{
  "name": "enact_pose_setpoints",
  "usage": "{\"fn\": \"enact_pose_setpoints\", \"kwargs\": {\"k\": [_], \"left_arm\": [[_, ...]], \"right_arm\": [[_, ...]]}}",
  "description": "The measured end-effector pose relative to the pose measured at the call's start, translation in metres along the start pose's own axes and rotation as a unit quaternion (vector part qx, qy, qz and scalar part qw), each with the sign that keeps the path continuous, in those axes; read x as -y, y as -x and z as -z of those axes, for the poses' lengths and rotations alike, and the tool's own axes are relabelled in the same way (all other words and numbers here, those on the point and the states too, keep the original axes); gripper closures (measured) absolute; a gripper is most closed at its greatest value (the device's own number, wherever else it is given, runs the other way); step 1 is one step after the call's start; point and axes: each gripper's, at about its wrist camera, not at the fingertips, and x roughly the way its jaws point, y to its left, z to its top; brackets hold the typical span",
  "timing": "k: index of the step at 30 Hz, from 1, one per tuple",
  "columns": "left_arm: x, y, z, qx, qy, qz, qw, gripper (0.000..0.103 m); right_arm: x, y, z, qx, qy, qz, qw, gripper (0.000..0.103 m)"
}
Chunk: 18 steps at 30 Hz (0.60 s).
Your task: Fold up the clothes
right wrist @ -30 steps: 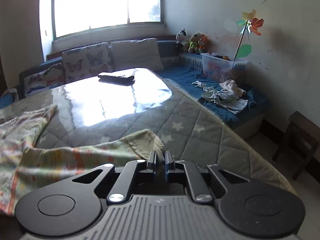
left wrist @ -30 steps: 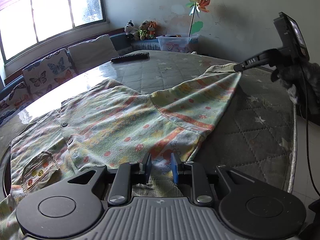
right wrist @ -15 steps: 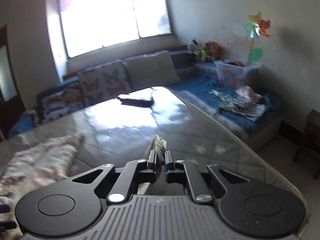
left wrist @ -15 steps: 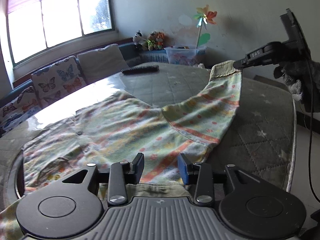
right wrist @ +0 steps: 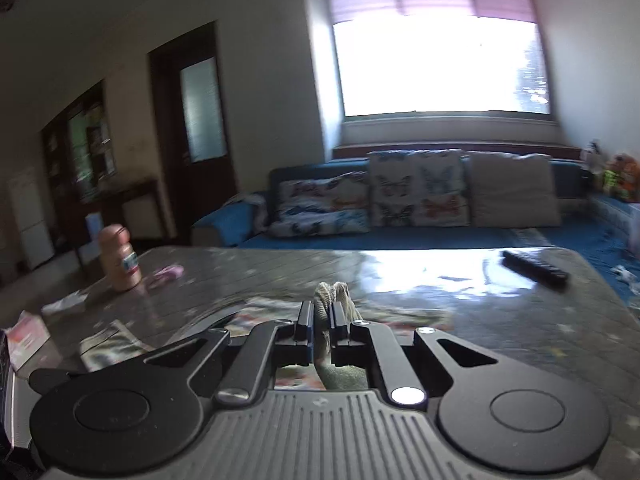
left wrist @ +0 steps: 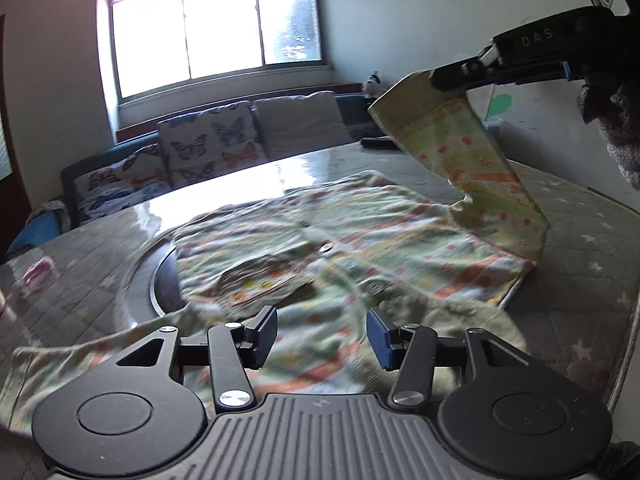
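A pale green children's shirt [left wrist: 360,248] with red and orange print lies spread on the quilted table cover. My left gripper [left wrist: 322,334] is open and empty, hovering just above the shirt's near edge. My right gripper [right wrist: 320,318] is shut on the sleeve cuff [right wrist: 334,300]. In the left wrist view the right gripper [left wrist: 452,78] holds that sleeve [left wrist: 472,156] lifted high above the table at the right. The sleeve hangs down to the shirt body.
A black remote [right wrist: 534,268] lies at the table's far right. A peach bottle [right wrist: 120,258], a pink item [right wrist: 166,274] and papers [right wrist: 24,336] sit at the table's left. A sofa with butterfly cushions [right wrist: 416,188] stands behind. The table edge [left wrist: 624,360] is at the right.
My left gripper has opened and let go of the shirt's hem. My right gripper has lifted the sleeve higher and swung it leftward over the shirt.
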Motion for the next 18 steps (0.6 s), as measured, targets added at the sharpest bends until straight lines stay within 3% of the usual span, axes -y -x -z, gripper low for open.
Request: {"fn": "enact_pose_setpoints", "kwargs": {"k": [8,10,14,16,18], "left_arm": [[-0.017,0.005,0.013,-0.008,0.033,-0.018,0.9993,0.049],[-0.019,0.005,0.013,-0.008,0.036,-0.019,0.9991,0.049],[-0.018,0.003,0.01,-0.008,0.035,-0.02,0.9991,0.049],[-0.017,0.003,0.007,-0.006,0.034,-0.02,0.9992,0.049],[-0.016,0.001,0.004,-0.003,0.034,-0.018,0.9992,0.049]], "right_arm": [[-0.061,-0.044,0.017,-0.048,0.039,-0.057,0.996,0.096],[-0.069,-0.047,0.024,-0.064,0.037,-0.073,0.995,0.091],[-0.064,-0.034,0.034,-0.073,0.043,-0.075,0.994,0.084],[-0.061,-0.027,0.039,-0.078,0.046,-0.075,0.993,0.074],[-0.045,-0.019,0.047,-0.087,0.046,-0.054,0.994,0.072]]}}
